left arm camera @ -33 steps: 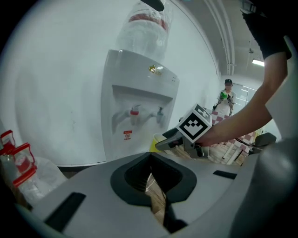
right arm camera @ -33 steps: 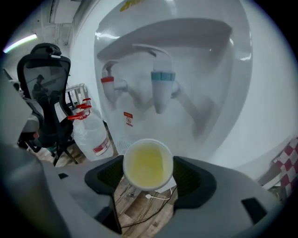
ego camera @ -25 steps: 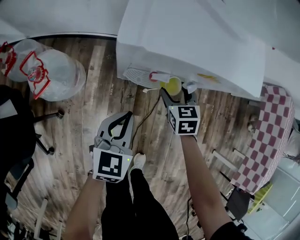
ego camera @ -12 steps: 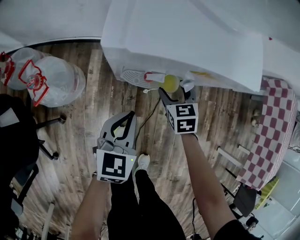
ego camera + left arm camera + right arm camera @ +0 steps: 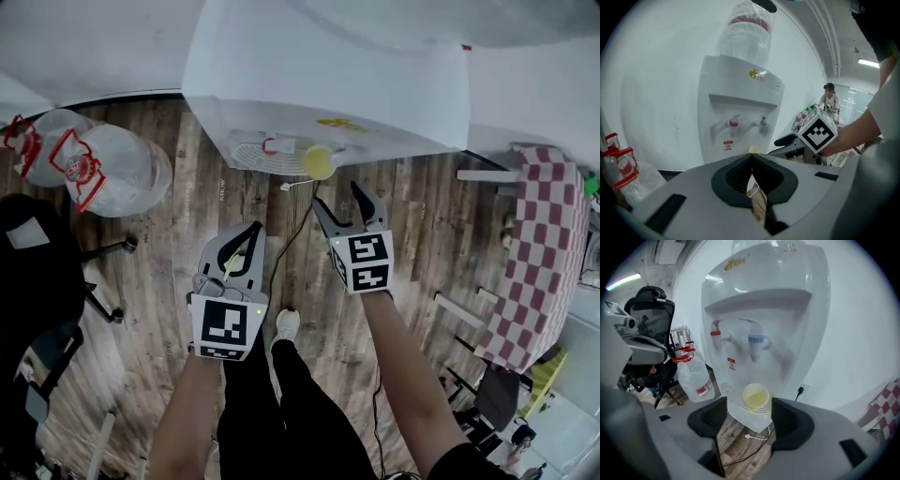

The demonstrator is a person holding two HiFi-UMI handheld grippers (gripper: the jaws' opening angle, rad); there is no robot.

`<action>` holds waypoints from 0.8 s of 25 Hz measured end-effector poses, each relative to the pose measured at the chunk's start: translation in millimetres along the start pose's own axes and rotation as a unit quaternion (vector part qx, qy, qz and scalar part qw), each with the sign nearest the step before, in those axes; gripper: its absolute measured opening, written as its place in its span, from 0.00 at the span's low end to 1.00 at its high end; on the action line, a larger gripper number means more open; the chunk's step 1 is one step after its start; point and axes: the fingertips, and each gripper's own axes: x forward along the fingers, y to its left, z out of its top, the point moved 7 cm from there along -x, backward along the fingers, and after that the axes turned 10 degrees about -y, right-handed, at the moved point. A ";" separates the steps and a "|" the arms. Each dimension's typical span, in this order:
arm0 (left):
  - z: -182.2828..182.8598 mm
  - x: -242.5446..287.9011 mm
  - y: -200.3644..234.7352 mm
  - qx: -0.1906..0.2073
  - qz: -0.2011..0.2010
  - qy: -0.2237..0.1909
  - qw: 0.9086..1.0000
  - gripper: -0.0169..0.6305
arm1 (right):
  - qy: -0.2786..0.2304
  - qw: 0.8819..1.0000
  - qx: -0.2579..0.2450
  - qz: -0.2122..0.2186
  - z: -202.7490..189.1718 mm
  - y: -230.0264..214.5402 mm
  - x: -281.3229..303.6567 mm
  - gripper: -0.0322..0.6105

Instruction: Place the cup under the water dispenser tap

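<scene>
Yellow cup (image 5: 755, 397) sat below the dispenser's (image 5: 801, 310) blue tap (image 5: 757, 341), whole beyond the right gripper's (image 5: 749, 409) spread, empty jaws, only a rim above the left gripper's (image 5: 751, 158) closed ones.

One cup (image 5: 319, 161), one dispenser (image 5: 328, 84), two taps (image 5: 717, 336) (image 5: 757, 341), two jugs (image 5: 117, 169) (image 5: 37, 145).
</scene>
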 end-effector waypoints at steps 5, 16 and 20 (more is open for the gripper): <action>18.2 -24.2 -25.8 -0.009 0.012 0.002 1.000 0.05 | -0.016 1.000 0.018 0.016 6.8 19.0 -58.4 0.21; 75.3 -90.5 -98.7 0.019 0.009 -0.011 1.000 0.05 | -0.066 0.993 0.067 0.065 37.3 52.2 -188.3 0.08; 105.1 -119.5 -124.2 0.040 0.014 -0.030 0.999 0.05 | -0.109 0.989 0.076 0.071 60.1 52.0 -239.8 0.08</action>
